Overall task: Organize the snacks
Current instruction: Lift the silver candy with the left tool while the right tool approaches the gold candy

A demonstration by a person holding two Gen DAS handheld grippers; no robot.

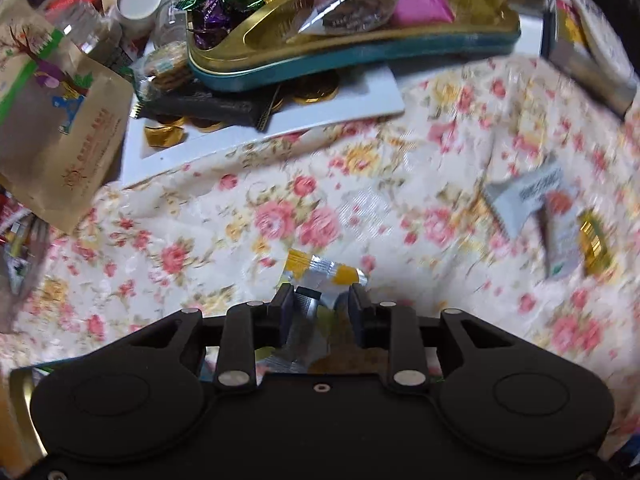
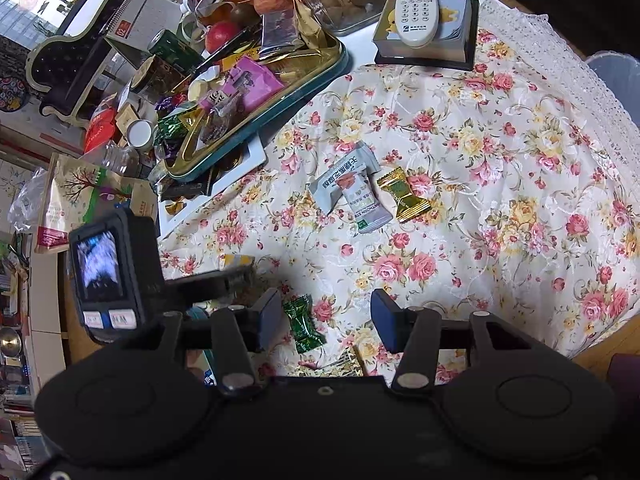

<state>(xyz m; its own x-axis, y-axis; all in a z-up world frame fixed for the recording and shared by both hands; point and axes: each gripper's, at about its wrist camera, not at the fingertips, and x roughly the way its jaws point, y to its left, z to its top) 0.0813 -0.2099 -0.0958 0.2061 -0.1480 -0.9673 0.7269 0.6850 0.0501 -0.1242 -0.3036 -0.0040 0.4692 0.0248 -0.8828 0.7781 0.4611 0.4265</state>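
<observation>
I bring left gripper (image 1: 320,300) down over yellow-silver snack packet (image 1: 324,274) near table (image 1: 440,152) front edge; jaws half open, packet between, probably not pinched yet. Right gripper (image 2: 326,320) empty, open above green candy (image 2: 303,324). Next: close, carry to tin tray (image 1: 360,56).

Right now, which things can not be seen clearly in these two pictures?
- Left wrist view: silver-yellow packet, lower part hidden behind left gripper; grip unclear.
- Left wrist view: grey packets, motion-blurred, print unreadable.
- Right wrist view: green candy sharp; gold-patterned wrapper below it cut off by right gripper.
</observation>
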